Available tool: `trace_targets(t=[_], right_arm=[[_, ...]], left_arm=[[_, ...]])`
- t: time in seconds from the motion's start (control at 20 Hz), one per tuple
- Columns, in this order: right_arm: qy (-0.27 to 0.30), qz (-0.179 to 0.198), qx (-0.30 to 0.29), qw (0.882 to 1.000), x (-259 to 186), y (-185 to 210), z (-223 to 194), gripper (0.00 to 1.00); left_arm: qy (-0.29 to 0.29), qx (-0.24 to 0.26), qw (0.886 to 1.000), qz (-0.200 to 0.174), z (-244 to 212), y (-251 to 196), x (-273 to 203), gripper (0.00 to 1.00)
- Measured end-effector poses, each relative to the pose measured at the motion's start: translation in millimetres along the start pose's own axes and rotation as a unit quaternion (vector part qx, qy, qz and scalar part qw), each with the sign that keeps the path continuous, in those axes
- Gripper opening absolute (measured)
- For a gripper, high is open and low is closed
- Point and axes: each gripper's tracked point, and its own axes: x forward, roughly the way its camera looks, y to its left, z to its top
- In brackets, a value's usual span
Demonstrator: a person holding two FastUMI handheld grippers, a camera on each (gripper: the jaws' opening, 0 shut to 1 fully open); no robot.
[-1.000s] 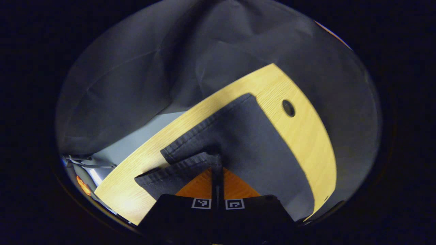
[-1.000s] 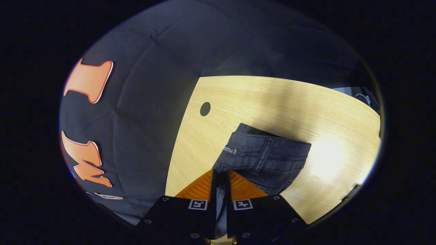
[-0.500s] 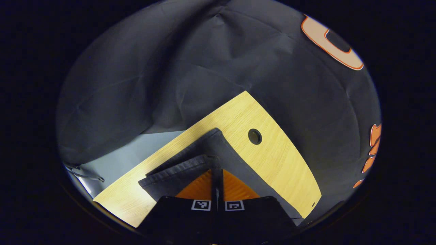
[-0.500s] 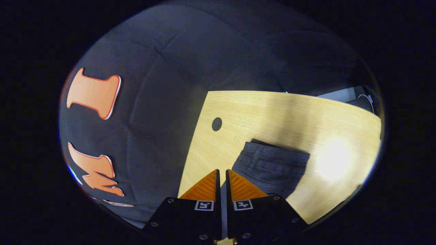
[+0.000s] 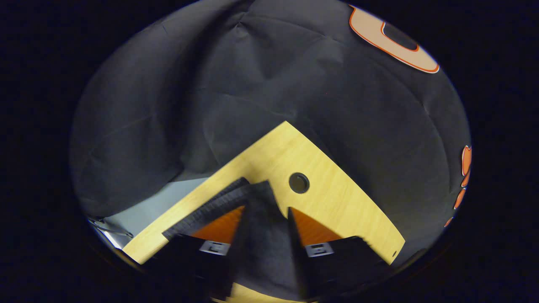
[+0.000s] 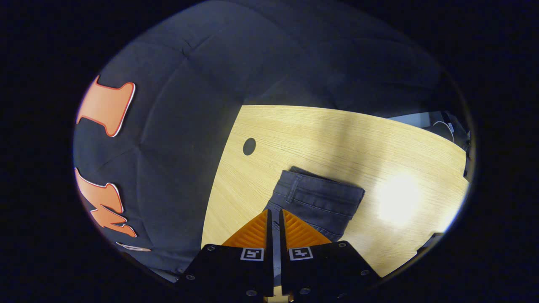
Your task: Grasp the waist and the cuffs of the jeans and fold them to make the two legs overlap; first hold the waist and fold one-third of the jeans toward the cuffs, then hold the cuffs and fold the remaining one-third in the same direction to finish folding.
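Note:
Dark denim jeans lie doubled on the wooden table, the waistband with its belt loop facing up. My right gripper stands at the waist's near left corner, its fingers almost together with a thin strip of cloth between them. In the left gripper view the stitched cuffs rest on the table to the left. My left gripper is open, its fingers spread wide over a band of the jeans' leg that runs between them.
A round cable hole sits near the table's corner, close to the jeans. The black cloth wall hangs just past the table's edges. Grey floor with cables shows beyond the left edge. Bare wood lies to the right of the waist.
My left gripper, shut on the cuffs before, has opened its fingers wide and let them go. The waist now lies flatter and more folded on the table, and my right gripper stayed shut.

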Motion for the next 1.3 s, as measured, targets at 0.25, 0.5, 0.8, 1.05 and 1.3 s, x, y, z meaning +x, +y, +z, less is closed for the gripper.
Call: trace_targets(t=[0.25,0.5,0.8,1.05,1.3], right_arm=[[0.005,-0.047,-0.059,0.997,3.9,-34.9,-17.9,0.49],[0.006,-0.087,-0.09,0.992,12.4,-63.2,-28.7,0.9],[-0.002,-0.098,-0.103,0.99,27.0,-74.3,-28.8,0.96],[0.003,-0.11,-0.112,0.988,41.2,-84.9,-31.1,0.96],[-0.026,-0.101,-0.137,0.985,45.9,-90.5,-29.8,0.94]], left_arm=[[-0.058,0.108,0.992,-0.006,-6.3,-6.0,-30.1,0.98],[-0.164,0.185,0.968,-0.04,-0.3,-38.9,-83.7,0.99],[-0.282,0.24,0.926,-0.072,0.2,-74.3,-172.5,0.99],[-0.344,0.26,0.897,-0.093,-26.6,-88.7,-229.6,0.96],[-0.356,0.276,0.887,-0.101,-67.1,-102.9,-267.9,0.96]])
